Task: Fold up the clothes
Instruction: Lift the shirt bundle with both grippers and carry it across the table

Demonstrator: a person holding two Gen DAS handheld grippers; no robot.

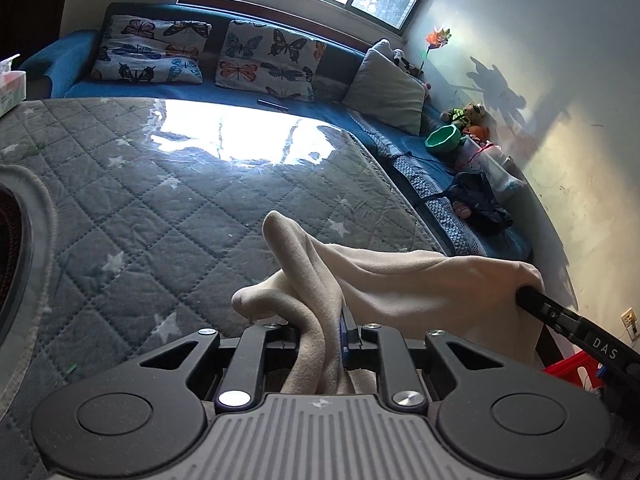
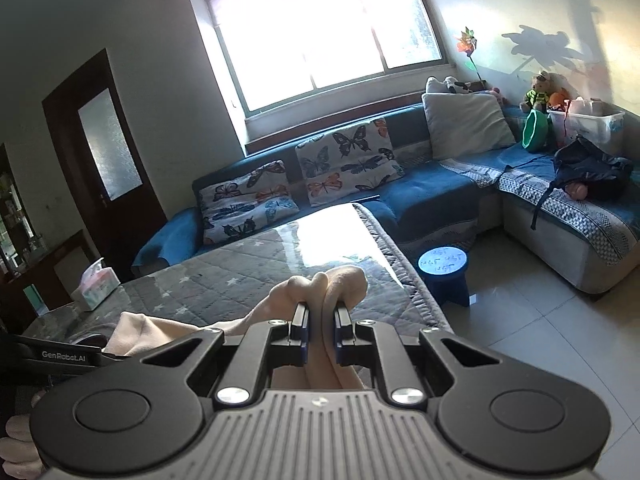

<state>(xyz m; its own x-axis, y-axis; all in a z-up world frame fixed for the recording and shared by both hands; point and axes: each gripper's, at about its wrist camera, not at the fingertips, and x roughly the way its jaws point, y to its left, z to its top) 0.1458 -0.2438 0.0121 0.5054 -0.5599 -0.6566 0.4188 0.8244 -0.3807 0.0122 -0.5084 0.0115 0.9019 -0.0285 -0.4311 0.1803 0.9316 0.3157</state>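
Between the fingers of the left gripper (image 1: 326,330) a bunched fold of the cream garment (image 1: 400,280) is pinched tight, and the cloth stretches away to the right of those fingers to the right gripper (image 2: 321,320), whose black fingers (image 1: 528,296) grip its far edge. In the right wrist view the right fingers are likewise pressed onto a rolled bunch of the same garment (image 2: 328,284), which drapes off to their left. Ahead of and below both pairs of fingers lies the worktop (image 1: 160,208), covered with a grey quilted cloth printed with white stars under a glossy sheet that glares with window light. To the far left of the right fingers a tissue box (image 2: 96,284) stands on the worktop. Beyond the worktop runs a blue corner sofa (image 2: 432,188) with two butterfly cushions (image 2: 348,160) and a plain grey cushion (image 2: 466,124). Right of the fingers, on the sofa's side section, a green bowl (image 2: 535,130) leans on its edge beside a clear plastic bin (image 2: 584,124); its contents cannot be made out. A dark bag (image 2: 592,170) lies just in front of the bin. A blue stool (image 2: 442,274) stands on the tiled floor (image 2: 540,340) between worktop and sofa.
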